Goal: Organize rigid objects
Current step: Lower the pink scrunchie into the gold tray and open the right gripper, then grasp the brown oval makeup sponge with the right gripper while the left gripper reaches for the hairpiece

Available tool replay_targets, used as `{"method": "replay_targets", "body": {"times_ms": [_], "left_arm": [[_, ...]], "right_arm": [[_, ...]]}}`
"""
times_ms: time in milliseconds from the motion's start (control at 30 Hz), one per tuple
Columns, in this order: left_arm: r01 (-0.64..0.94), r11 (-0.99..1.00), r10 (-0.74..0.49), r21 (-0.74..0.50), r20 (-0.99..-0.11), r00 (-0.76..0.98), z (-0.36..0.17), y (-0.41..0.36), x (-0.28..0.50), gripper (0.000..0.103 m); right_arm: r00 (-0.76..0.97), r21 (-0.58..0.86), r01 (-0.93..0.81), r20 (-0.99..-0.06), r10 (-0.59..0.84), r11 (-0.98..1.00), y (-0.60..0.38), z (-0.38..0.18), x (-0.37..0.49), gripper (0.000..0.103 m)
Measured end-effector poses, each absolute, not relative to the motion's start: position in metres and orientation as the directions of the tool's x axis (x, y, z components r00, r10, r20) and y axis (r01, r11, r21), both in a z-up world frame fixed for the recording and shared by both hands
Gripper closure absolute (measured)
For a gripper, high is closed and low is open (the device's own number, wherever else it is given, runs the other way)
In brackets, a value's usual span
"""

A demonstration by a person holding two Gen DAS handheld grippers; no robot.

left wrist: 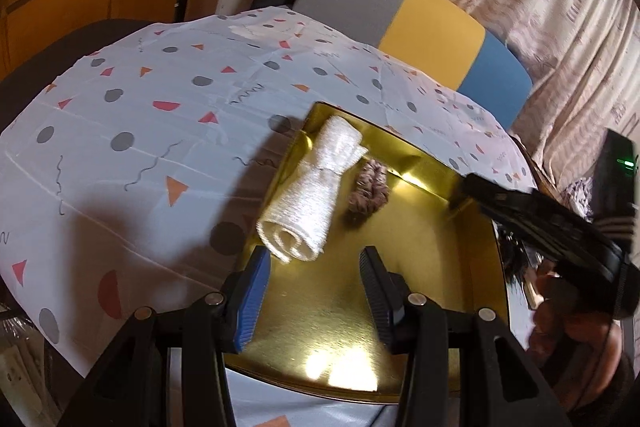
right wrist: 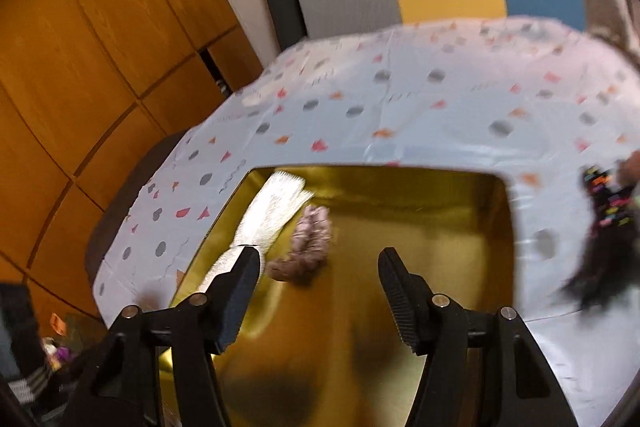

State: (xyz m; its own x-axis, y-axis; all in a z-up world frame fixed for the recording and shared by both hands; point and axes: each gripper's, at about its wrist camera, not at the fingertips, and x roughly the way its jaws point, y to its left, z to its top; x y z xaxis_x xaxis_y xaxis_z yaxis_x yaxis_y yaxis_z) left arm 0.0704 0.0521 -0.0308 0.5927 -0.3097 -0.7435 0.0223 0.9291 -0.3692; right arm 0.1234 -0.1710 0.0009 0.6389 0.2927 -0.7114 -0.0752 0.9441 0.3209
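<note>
Gold tray (left wrist: 448,183) on patterned desk (left wrist: 160,115), rolled white towel (left wrist: 308,199) beside pink scrunchie (left wrist: 368,193) inside, left gripper (left wrist: 312,291) and right gripper (right wrist: 316,295) both released, nothing held.

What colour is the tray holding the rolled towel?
Shiny gold; the tray shows best in the left wrist view.

a home room, by the look of it: wooden wardrobe panels (right wrist: 80,75), a patterned curtain (left wrist: 560,27), a grey, yellow and blue cushioned chair back (left wrist: 432,23), a confetti-print cloth (left wrist: 160,115) over the bench.
</note>
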Motion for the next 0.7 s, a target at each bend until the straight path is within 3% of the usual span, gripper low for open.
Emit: {"method": "replay_targets", "body": {"times_ms": [100, 267, 700], "left_arm": [[0.056, 0.928, -0.329, -0.367, -0.744, 0.582, -0.029, 0.04, 0.067, 0.056], [0.143, 0.922, -0.376, -0.361, -0.736, 0.563, -0.022, 0.011, 0.055, 0.056], [0.352, 0.869, -0.482, -0.347, -0.752, 0.449, -0.025, -0.07, 0.012, 0.056]], "right_arm": [[0.681, 0.26, -0.068, -0.694, 0.235, 0.963, -0.187, 0.014, 0.101, 0.031], [0.698, 0.199, -0.026, -0.698, 0.16, 0.98, -0.216, 0.016, 0.071, 0.031], [0.593, 0.118, 0.216, -0.805, -0.034, 0.969, -0.321, -0.055, -0.01, 0.031]]}}
